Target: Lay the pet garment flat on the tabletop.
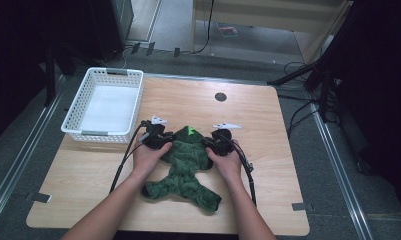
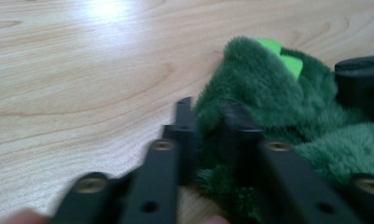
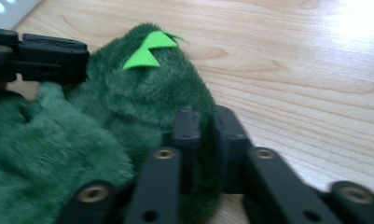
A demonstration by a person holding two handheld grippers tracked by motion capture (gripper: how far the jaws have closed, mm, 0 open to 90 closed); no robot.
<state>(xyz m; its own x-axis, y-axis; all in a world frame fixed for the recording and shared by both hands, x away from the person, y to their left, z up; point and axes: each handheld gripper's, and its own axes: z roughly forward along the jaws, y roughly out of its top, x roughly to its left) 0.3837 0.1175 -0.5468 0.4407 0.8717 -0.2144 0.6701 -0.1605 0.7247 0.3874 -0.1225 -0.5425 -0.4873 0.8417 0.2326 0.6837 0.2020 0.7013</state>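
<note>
A dark green plush garment [image 1: 188,165] with bright green felt spikes [image 1: 190,131] lies spread on the wooden table [image 1: 278,165], its limbs trailing toward the near edge. My left gripper [image 1: 164,140] pinches its upper left edge, and my right gripper [image 1: 208,142] pinches its upper right edge. In the left gripper view the left gripper [image 2: 208,112] is shut with green fur [image 2: 264,88] squeezed between the jaws. In the right gripper view the right gripper [image 3: 205,116] clamps a fold of the fur [image 3: 147,93] the same way. Both hands rest low on the garment.
A white slatted basket [image 1: 78,107], with nothing inside, stands at the table's far left corner. A small round dark hole [image 1: 220,96] sits near the far edge. Bare wood lies to the right of the garment. Cables trail from both grippers toward the near edge.
</note>
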